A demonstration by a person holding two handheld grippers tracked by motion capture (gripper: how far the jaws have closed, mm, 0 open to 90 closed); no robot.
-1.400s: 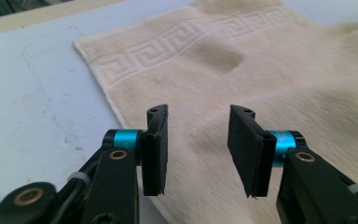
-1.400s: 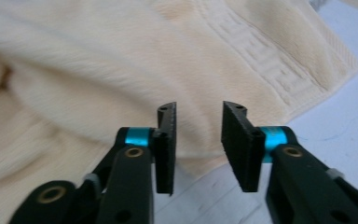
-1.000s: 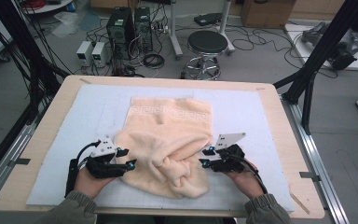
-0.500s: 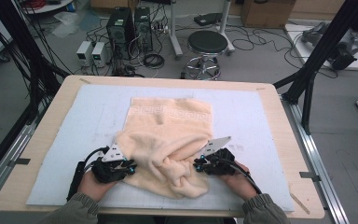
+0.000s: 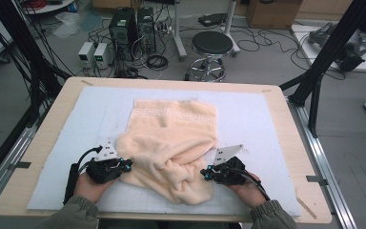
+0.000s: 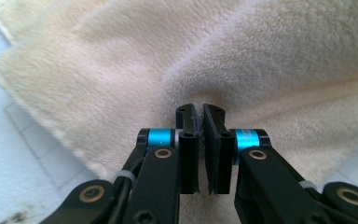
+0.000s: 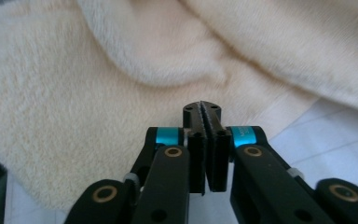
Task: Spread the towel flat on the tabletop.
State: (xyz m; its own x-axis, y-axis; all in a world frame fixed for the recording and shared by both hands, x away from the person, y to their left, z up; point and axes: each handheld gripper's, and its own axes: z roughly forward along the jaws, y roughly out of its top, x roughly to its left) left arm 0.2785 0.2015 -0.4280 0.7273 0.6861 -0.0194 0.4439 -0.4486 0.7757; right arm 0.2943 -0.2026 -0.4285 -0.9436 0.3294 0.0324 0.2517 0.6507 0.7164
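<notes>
Both grippers — left (image 6: pixel 200 122), right (image 7: pixel 202 117) — have just clenched their fingers on the towel (image 5: pixel 171 143).

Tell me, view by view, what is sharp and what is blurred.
High view: evenly lit, slightly soft; the towel and table read clearly. Left gripper view: left gripper sharp, towel pile beyond soft. Right gripper view: right gripper crisp, far towel folds blurred.
</notes>
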